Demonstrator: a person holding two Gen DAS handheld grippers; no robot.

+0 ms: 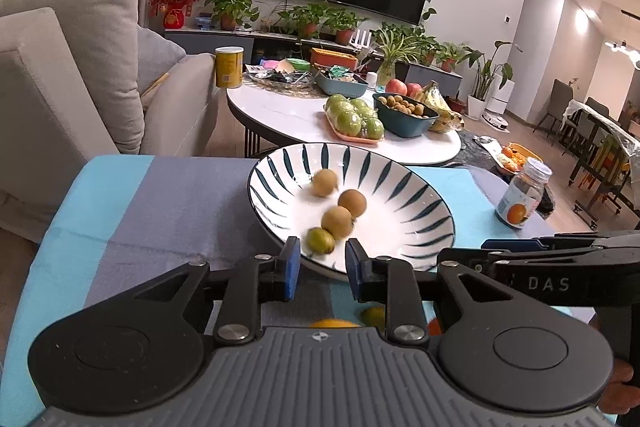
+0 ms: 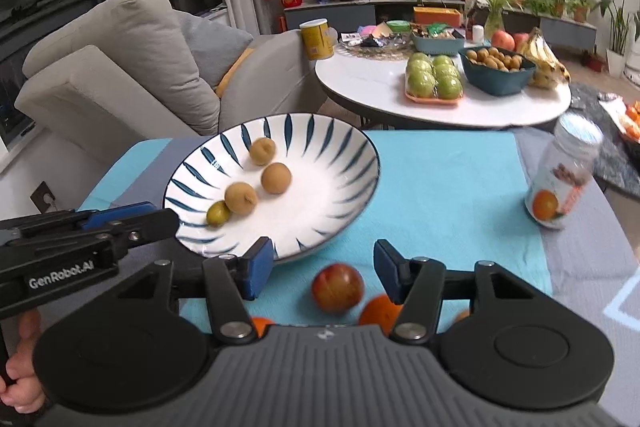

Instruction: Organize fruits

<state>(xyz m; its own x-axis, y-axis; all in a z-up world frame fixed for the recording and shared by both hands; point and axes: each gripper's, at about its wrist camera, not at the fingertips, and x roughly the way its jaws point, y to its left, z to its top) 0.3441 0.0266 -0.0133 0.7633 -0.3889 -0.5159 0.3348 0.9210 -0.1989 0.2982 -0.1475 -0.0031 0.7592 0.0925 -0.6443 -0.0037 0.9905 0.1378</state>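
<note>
Fingers apart on both: left gripper [image 1: 319, 269] empty over the plate's [image 1: 424, 223] near rim, right gripper [image 2: 323, 269] straddling the red fruit [image 2: 337, 288] on the tablecloth's near edge. Pick step; next likely lower, close.

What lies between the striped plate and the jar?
Only bare blue cloth lies between the plate and the jar, seen in the right wrist view.

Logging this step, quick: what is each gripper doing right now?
Left gripper: open, holding nothing, at the striped white bowl.
Right gripper: open, empty, above the red round fruit.
</note>
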